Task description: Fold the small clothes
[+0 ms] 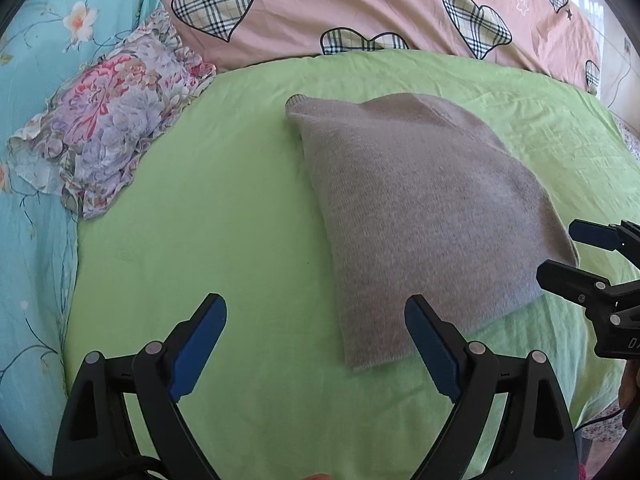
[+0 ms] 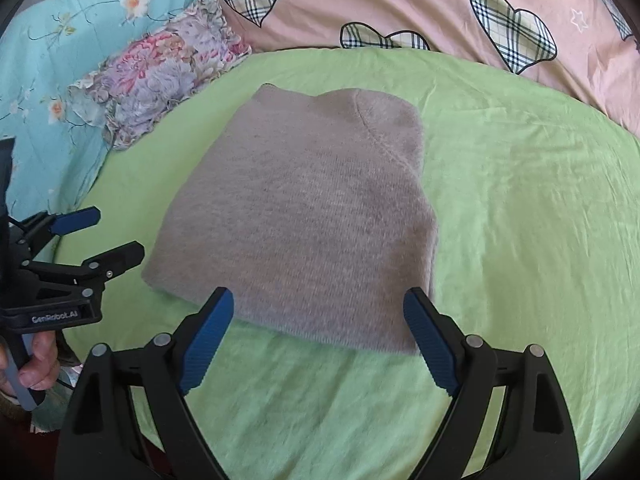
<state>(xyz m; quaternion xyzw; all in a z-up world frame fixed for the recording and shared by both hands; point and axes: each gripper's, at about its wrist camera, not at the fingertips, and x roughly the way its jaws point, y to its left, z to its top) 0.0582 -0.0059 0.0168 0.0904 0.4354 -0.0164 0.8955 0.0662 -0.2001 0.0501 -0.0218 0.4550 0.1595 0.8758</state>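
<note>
A grey knitted garment (image 1: 420, 216) lies folded into a compact rectangle on the green sheet (image 1: 224, 216); it also shows in the right wrist view (image 2: 304, 216). My left gripper (image 1: 316, 344) is open and empty, hovering just near and left of the garment's near corner. My right gripper (image 2: 320, 332) is open and empty, hovering over the garment's near edge. The right gripper shows at the right edge of the left wrist view (image 1: 576, 256). The left gripper shows at the left of the right wrist view (image 2: 108, 236).
A folded floral ruffled cloth (image 1: 108, 128) lies at the green sheet's far left, on a turquoise flowered bedcover (image 1: 36, 60). A pink cover with plaid hearts (image 1: 360, 4) lies behind. Bare green sheet spreads to the right of the garment (image 2: 520, 208).
</note>
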